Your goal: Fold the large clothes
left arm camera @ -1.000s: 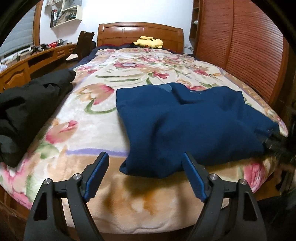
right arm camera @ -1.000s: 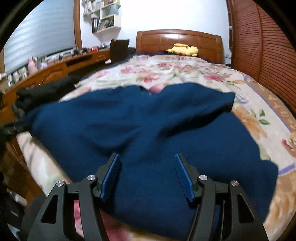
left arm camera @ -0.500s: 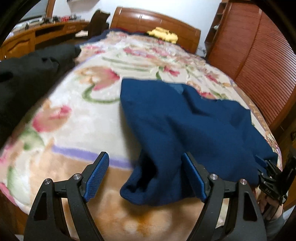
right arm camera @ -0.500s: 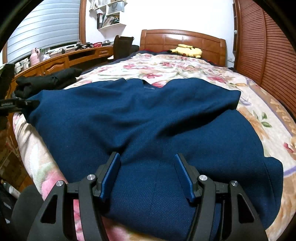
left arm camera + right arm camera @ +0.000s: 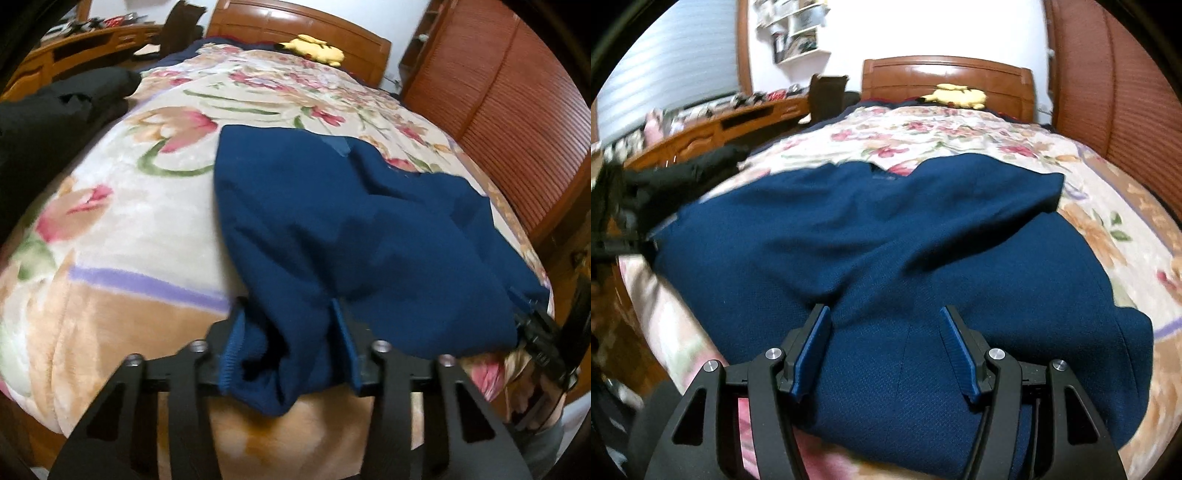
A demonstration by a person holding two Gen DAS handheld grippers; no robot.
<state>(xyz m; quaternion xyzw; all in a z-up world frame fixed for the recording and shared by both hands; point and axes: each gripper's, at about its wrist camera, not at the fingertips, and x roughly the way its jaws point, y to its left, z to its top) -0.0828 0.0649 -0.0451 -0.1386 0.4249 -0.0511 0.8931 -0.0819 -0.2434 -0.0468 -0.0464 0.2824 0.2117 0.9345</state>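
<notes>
Navy knit sweater [image 5: 351, 236] bunched on plush floral blanket [image 5: 122, 229].

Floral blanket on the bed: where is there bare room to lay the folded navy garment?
Free: the floral blanket between the black clothes pile and the navy blue knit garment; also the stretch beyond it toward the yellow plush toy. Crowded: the near edge, where the garment lies between the fingers of both the left gripper and right gripper.

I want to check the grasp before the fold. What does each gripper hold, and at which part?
The left gripper, its jaws just closing, pinches the blue garment at its near ribbed corner. The right gripper stands open over the cloth and holds nothing.
</notes>
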